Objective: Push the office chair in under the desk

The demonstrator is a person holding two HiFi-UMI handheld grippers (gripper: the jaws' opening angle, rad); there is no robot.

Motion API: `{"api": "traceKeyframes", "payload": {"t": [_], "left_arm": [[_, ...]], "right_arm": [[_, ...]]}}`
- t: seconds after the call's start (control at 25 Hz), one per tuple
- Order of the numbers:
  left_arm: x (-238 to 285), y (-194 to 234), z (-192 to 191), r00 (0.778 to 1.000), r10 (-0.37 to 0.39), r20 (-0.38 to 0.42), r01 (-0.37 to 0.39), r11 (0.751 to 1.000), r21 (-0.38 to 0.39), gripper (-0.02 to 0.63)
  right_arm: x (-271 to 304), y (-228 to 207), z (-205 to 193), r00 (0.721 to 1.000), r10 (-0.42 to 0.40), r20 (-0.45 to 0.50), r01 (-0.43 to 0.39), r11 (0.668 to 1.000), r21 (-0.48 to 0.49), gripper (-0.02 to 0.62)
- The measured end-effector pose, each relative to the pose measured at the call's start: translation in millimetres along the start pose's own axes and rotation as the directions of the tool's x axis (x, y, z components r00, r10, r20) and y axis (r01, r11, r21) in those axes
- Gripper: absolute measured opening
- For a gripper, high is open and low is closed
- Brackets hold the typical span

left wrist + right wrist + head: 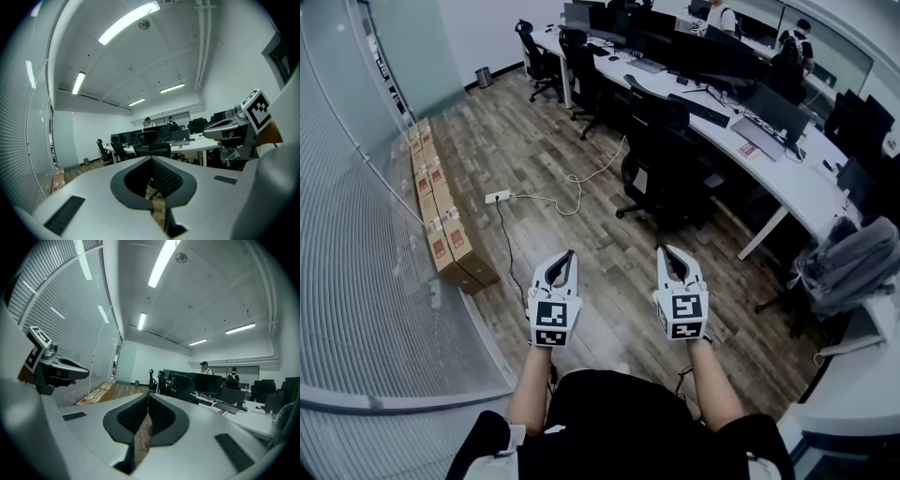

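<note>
**A:** Where are the two grippers?

**B:** They are side by side, low in the head view, over a wooden floor. The left gripper (569, 255) and the right gripper (665, 251) both point forward, roughly level.

**A:** Are the tongs gripping anything?

**B:** No. Each pair of jaws is pressed together with nothing between them (each gripper's own view shows the pads meeting).

**A:** And the office chair?

**B:** The black office chair (661, 169) stands ahead of both grippers and well apart from them. It is beside the near edge of the long white desk (802, 187).

**A:** Anything else?

**B:** Cardboard boxes (441, 220) line the glass wall at left. A white power strip (498, 197) lies on the floor.
</note>
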State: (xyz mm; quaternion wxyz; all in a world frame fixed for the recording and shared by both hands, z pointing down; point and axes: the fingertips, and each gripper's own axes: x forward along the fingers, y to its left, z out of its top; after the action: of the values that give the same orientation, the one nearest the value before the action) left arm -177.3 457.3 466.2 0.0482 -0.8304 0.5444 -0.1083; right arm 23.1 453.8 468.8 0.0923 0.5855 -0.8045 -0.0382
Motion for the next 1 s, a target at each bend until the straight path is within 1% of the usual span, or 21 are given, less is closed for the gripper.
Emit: {"api": "traceKeyframes", "payload": {"t": [0.16, 0.28, 0.44, 0.56, 0.76, 0.88, 1.0], "left_arm": [[1.1, -9.9, -3.3, 1.0, 0.009, -0.012, -0.009, 1.0, -0.01, 0.012], [3.0, -20.1, -5.9, 0.999, 0.022, -0.03, -0.02, 0.999, 0.05, 0.012], [7.4, -20.9, -3.2, 1.0, 0.023, -0.019, -0.023, 1.0, 0.011, 0.012], [12.1, -19.3, -2.3, 0.999, 0.028, -0.017, -0.027, 0.999, 0.017, 0.012], [22.9, -15.6, -4.0, 1.0, 0.023, -0.021, -0.023, 1.0, -0.004, 0.013], [32.1, -7.4, -5.2, 1.0, 0.018, -0.018, -0.019, 1.0, -0.023, 0.013], [45.6, 6.1, -6.7, 1.0, 0.025, -0.016, -0.025, 0.999, -0.022, 0.012]], "right_arm": [[-1.8, -5.4, -6.6, 1.0, 0.014, -0.011, -0.014, 1.0, -0.007, 0.025], [-3.3, -9.7, -14.3, 1.0, 0.017, -0.02, -0.017, 1.0, -0.007, 0.025], [-1.7, -7.9, -18.3, 0.999, 0.044, -0.016, -0.044, 0.999, -0.004, 0.025], [2.9, -8.9, -20.3, 0.999, 0.049, -0.013, -0.05, 0.999, -0.01, 0.025], [16.2, -12.5, -20.8, 0.998, 0.056, -0.019, -0.056, 0.998, -0.014, 0.025], [27.3, -13.7, -21.2, 0.998, 0.052, -0.021, -0.052, 0.998, -0.023, 0.025], [43.1, -14.5, -20.7, 0.999, 0.048, -0.02, -0.049, 0.998, -0.031, 0.025]]}}
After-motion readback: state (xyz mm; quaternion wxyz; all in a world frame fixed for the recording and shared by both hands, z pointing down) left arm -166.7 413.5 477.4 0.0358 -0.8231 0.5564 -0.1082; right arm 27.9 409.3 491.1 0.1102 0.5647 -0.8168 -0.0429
